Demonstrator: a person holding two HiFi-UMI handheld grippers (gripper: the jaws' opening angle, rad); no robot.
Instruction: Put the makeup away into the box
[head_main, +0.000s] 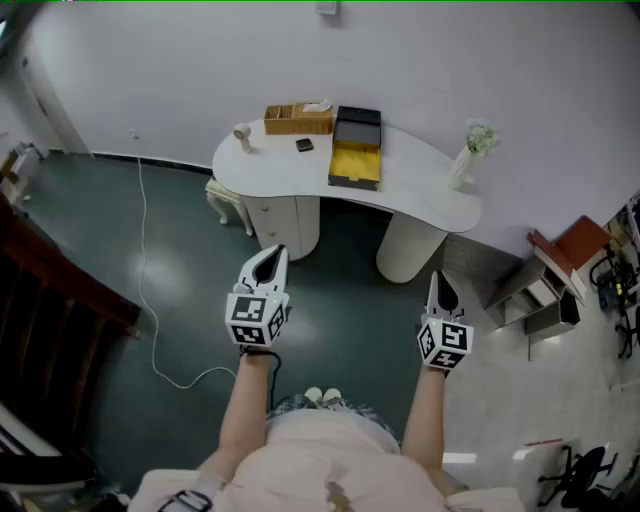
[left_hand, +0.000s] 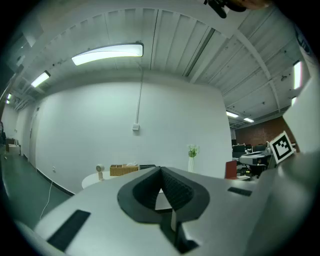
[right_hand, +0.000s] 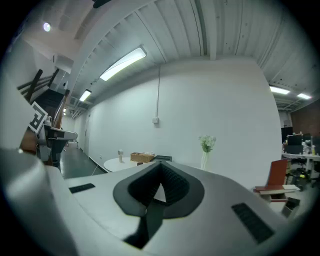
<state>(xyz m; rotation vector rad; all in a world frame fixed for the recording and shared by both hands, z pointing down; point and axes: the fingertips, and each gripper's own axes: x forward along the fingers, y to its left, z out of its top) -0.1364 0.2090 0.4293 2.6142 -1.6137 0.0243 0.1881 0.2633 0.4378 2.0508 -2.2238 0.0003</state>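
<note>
Both forearms extended forward, side by side — left gripper (head_main: 268, 262) and right gripper (head_main: 439, 290) held level, jaws together, nothing between them.

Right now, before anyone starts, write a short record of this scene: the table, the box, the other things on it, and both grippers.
table: white, curved, by the wall, ahead of the person
box: black, lid open, yellow inside, on the table
also on table: wicker basket, small dark item, vase with flowers
left gripper: level, jaws shut, empty
right gripper: level, jaws shut, empty
</note>
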